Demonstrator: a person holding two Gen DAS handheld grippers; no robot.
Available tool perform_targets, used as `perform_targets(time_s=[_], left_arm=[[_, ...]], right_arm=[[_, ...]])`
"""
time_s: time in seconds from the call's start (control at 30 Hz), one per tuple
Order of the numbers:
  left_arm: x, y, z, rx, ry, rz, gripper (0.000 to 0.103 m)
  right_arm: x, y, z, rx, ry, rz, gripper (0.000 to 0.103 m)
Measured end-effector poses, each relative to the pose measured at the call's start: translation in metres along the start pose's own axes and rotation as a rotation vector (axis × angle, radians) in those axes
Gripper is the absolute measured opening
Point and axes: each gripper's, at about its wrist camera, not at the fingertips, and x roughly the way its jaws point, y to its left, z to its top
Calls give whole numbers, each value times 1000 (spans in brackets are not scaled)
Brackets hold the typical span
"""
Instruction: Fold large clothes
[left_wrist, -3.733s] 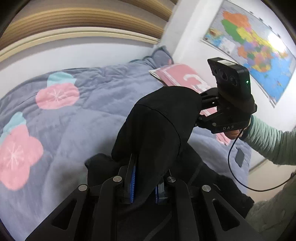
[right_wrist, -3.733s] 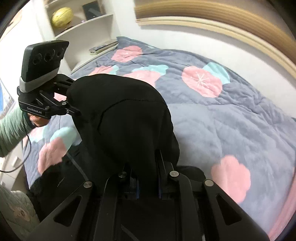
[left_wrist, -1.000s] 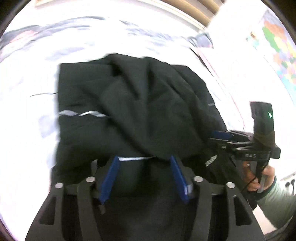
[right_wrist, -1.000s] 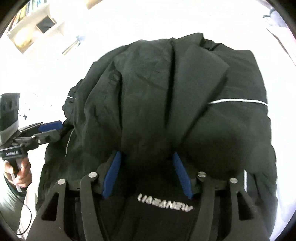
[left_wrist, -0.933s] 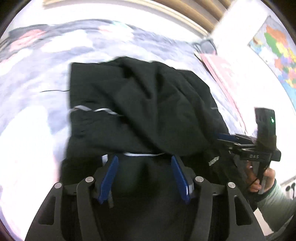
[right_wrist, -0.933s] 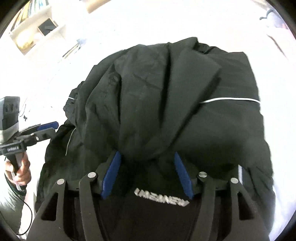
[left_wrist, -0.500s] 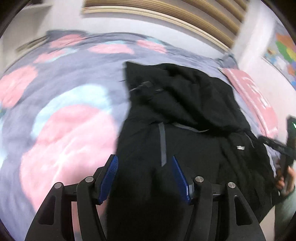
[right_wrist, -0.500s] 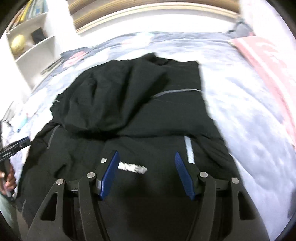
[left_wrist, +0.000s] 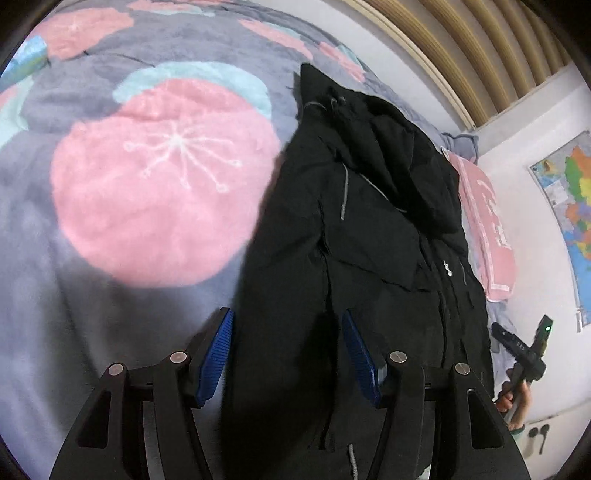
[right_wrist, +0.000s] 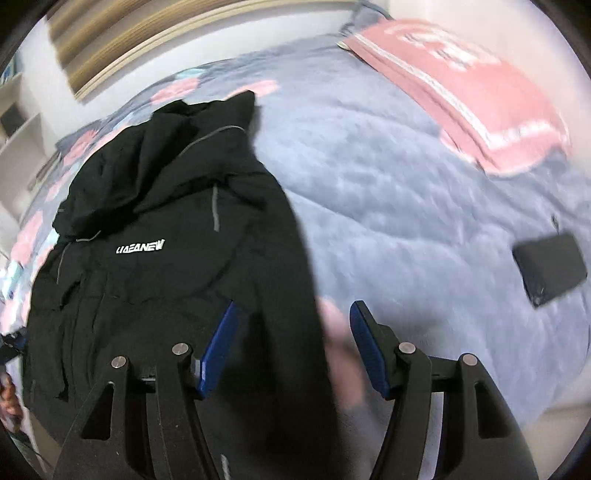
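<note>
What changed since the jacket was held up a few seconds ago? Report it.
Both tongs let go: the black jacket, then lifted and pinched, now lies spread on the blanket. Left tongs and right tongs stand open over its edges. The pink pillow stayed put.

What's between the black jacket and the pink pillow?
Only bare grey-blue blanket lies between the black jacket and the pink pillow, as the right wrist view shows.
</note>
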Motion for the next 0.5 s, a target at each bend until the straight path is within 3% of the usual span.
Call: perform_targets(time_s=[0.13,0.2,0.3,0.4,0.5], left_arm=[[8,-10,-4,24,7,10,61],[6,-15,-6,41,1,-28,61],[-2,-23,-10,51,-17,-147,61],[-8,-23,-13,23,-37,-265,61],[-11,-19,-14,-22,-50,-360,61]], right_arm=[[10,-16,-9,41,44,34,67],[16,-21,-12,66,66,48,67],[24,-23,-20,83,91,104,66],[22,-10,-25,39,105,153,52],[13,10,-30,-44,107,148,51]])
